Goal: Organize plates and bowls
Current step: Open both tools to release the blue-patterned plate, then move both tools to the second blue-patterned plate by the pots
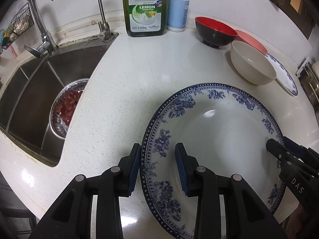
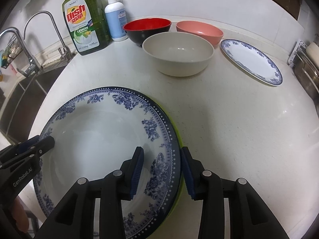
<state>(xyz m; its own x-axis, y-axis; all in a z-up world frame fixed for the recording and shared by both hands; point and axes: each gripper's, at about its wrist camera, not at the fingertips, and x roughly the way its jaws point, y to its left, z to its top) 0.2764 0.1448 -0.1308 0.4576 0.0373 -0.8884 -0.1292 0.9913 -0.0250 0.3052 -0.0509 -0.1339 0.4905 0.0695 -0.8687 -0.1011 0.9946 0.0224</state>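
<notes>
A large white plate with a blue floral border (image 1: 215, 131) (image 2: 99, 139) lies on the counter over a lime-green plate whose rim (image 2: 175, 128) peeks out on the right. My left gripper (image 1: 158, 147) straddles its left rim, one pad outside and one inside, both pressed on it. My right gripper (image 2: 162, 150) straddles the right rim with its pads slightly off the plate. Each gripper also shows in the other's view, the right gripper (image 1: 275, 145) and the left gripper (image 2: 47, 139). Behind stand a beige bowl (image 2: 178, 59), a red-and-black bowl (image 2: 147, 29), a pink bowl (image 2: 199, 30) and a small blue-bordered plate (image 2: 251, 59).
A dish soap bottle (image 1: 145, 8) and a pump bottle (image 1: 177, 10) stand by the back wall. The sink (image 1: 30, 91) lies to the left, holding a metal bowl of red fruit (image 1: 67, 107). A metal rack (image 2: 307, 67) borders the counter on the right.
</notes>
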